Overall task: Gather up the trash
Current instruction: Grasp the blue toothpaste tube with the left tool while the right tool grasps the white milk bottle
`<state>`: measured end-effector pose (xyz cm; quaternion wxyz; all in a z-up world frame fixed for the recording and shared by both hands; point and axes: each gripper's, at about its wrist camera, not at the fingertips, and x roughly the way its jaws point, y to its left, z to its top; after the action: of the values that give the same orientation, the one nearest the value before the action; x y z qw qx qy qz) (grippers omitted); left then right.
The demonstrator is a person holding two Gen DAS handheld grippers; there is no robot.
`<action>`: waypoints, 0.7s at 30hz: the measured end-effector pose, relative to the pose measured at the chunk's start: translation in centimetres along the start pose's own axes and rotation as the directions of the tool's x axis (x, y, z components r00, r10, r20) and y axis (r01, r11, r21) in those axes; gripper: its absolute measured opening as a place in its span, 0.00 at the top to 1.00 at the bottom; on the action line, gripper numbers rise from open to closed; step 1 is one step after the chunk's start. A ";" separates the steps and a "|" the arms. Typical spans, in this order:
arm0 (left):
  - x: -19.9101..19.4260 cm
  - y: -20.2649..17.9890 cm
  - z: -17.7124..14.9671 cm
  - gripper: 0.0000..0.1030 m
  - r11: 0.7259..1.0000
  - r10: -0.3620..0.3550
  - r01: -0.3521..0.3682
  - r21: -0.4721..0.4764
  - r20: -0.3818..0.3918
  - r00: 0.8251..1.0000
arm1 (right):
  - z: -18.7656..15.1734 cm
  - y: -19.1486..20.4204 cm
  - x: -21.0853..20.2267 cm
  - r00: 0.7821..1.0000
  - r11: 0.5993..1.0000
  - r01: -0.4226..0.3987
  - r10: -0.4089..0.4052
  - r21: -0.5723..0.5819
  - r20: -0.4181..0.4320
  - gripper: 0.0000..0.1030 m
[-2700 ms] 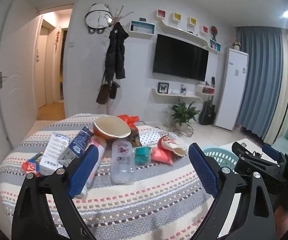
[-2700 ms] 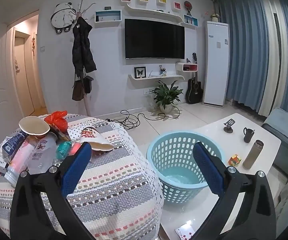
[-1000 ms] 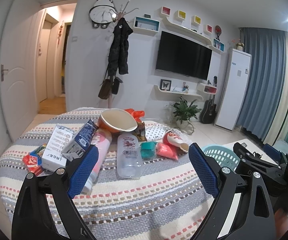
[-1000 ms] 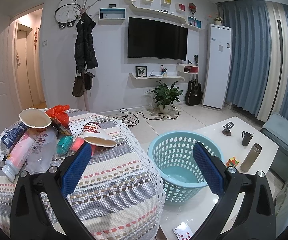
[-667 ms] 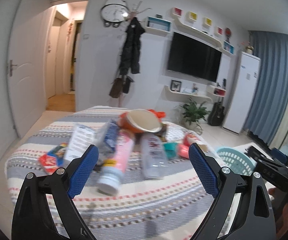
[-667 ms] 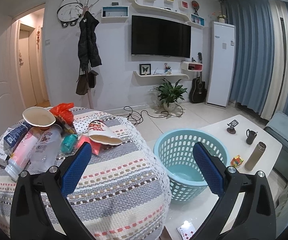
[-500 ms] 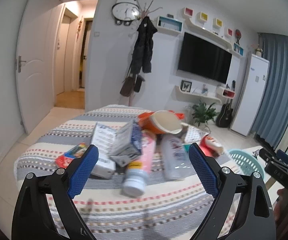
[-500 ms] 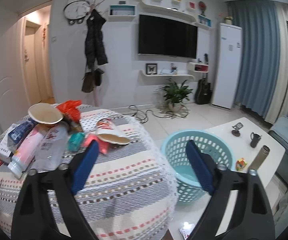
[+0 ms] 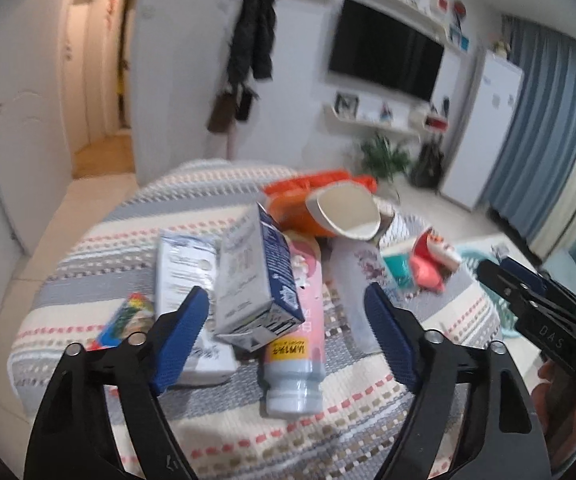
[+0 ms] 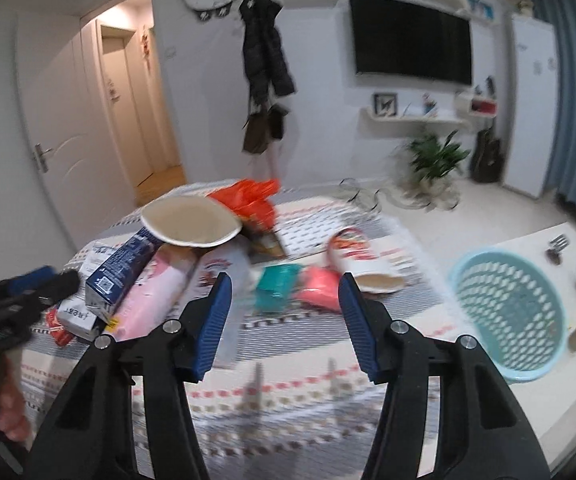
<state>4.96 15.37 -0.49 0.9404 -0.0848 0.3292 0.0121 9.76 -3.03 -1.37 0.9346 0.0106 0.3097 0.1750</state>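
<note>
The trash lies heaped on the striped surface (image 9: 224, 432): a blue and white carton (image 9: 254, 280) propped on a pink bottle (image 9: 295, 344), a clear bottle (image 10: 228, 280), a paper bowl (image 10: 190, 222), an orange bag (image 10: 248, 196), and teal and pink packets. The left claw (image 9: 284, 338) is closing with the carton between its blue pads but untouched; the right claw (image 10: 284, 320) is closing on nothing. A teal basket (image 10: 511, 316) sits on the white table to the right, in a living room with a wall television (image 10: 409, 42).

My left gripper (image 9: 286, 322) and right gripper (image 10: 284, 318) both nearer the trash pile, jaws closing, nothing gripped.
</note>
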 end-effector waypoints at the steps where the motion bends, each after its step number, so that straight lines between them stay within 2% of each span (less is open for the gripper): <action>1: 1.0 0.0 0.3 0.28 1.000 0.000 0.000 0.000 -0.026 1.000 | 0.1 0.3 0.6 1.000 1.000 -0.013 0.014 0.004 -0.018 0.50; 5: 4.0 -0.1 1.2 0.30 1.000 0.016 -0.014 0.014 -0.088 0.996 | 0.7 1.1 3.3 0.992 0.997 -0.070 0.073 0.027 -0.102 0.50; 10: 6.5 -0.2 1.6 0.37 0.994 0.102 -0.093 0.062 -0.149 0.984 | 0.7 2.5 5.2 0.981 0.995 -0.101 0.101 0.010 -0.163 0.50; 13: 6.9 0.6 1.9 0.49 0.992 0.120 -0.112 0.058 -0.165 0.979 | 0.8 3.1 5.8 0.976 0.994 -0.111 0.109 0.000 -0.188 0.50; 19: 5.7 2.5 1.6 0.52 0.997 0.074 -0.074 0.008 -0.163 0.984 | 0.9 4.2 7.5 0.961 0.992 -0.124 0.118 -0.008 -0.252 0.49; 21: 5.5 3.0 1.5 0.53 0.998 0.060 -0.063 -0.014 -0.164 0.985 | 0.8 4.4 8.4 0.949 0.991 -0.136 0.130 0.001 -0.288 0.49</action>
<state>9.95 18.42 -3.22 0.9086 -0.0841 0.4074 0.0372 15.10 4.02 -4.98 0.8657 -0.0029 0.4391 0.2402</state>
